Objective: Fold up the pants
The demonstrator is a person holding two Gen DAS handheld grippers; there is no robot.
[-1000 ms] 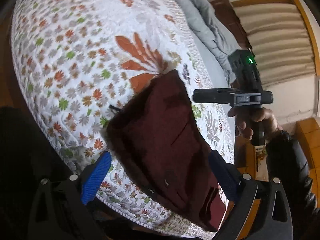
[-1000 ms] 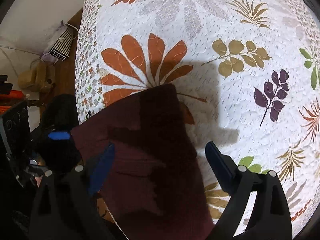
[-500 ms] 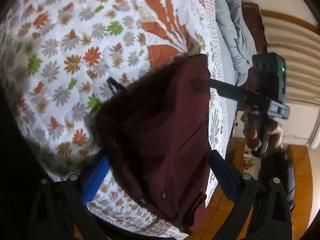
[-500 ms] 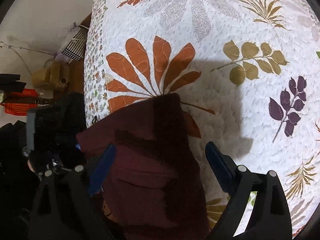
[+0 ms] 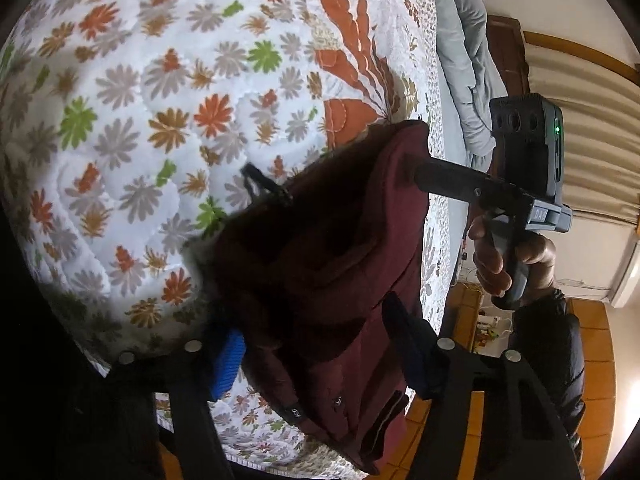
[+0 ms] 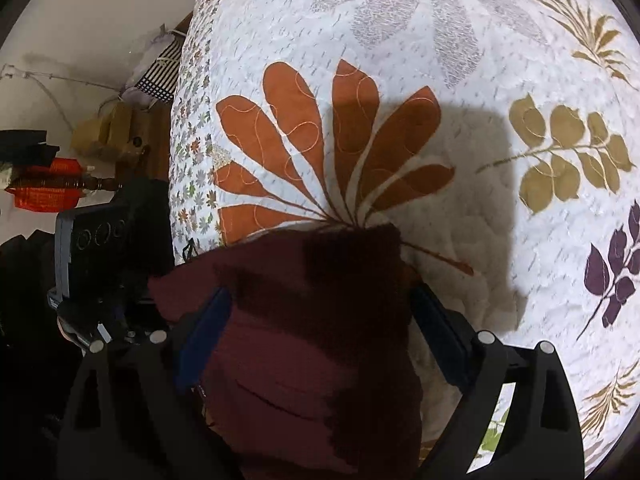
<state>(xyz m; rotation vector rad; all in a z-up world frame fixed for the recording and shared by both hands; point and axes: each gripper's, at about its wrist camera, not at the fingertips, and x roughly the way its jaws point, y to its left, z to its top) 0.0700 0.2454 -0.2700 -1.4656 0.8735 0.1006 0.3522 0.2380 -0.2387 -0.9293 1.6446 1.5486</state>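
While the maroon pants (image 5: 336, 264) lie bunched at the edge of the bed (image 5: 168, 128), partly hanging over its side, both sets of tongs reach into them. Between the fingers of the left tongs (image 5: 320, 356) sits a thick fold of the cloth; their jaws have just been closing around it, with the blue pad (image 5: 228, 364) on one side against the fabric and the dark finger on the other side at the cloth too, though whether they already pinch it firmly I cannot tell. A small dark label and a button show on the waistband just ahead of these tongs, and a black drawstring sticks out beyond the far side of the pants onto the quilt.

The right tongs (image 6: 316, 332) stand spread wide, one finger on each side of the pants' upper end, which lies between them untouched by the pads as far as the right wrist view shows. In the left wrist view a finger of the right tongs lies over the far corner of the pants, and a hand (image 5: 508, 256) in a dark sleeve grips their handle.

Beyond the tongs, the quilt carries a large orange leaf print (image 6: 332, 148), with olive and purple sprigs off to the side. A grey blanket (image 5: 464, 52) lies further along the bed.
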